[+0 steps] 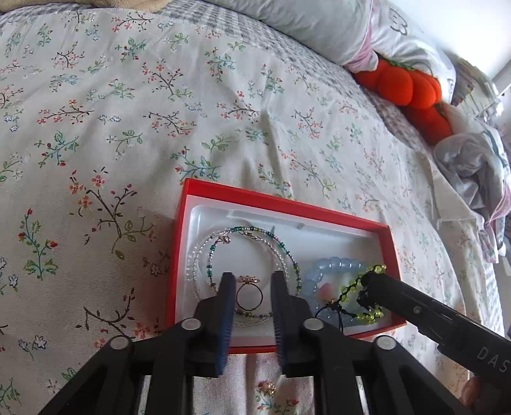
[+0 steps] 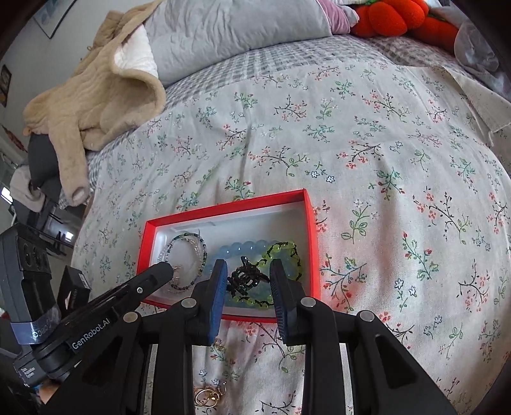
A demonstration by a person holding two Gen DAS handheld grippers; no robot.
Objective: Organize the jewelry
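Observation:
A red box (image 1: 281,201) with a white tray lies on the floral bedspread; it also shows in the right wrist view (image 2: 223,207). In it lie a beaded necklace (image 1: 207,252), a blue bead bracelet (image 1: 335,265), a green bead bracelet with black cord (image 1: 367,314) and a gold ring (image 1: 249,295). My left gripper (image 1: 250,281) is open, its jaws on either side of the ring. My right gripper (image 2: 247,266) is open over the green bracelet (image 2: 281,249) and its black cord (image 2: 244,279). Gold earrings (image 2: 209,396) lie on the bedspread below the box.
A small flower earring (image 1: 268,388) lies on the bedspread near the box. Orange plush pumpkins (image 1: 408,84) and pillows (image 1: 319,25) sit at the far side. A beige jacket (image 2: 95,95) lies at the back left. Crumpled cloth (image 1: 472,172) is at the right edge.

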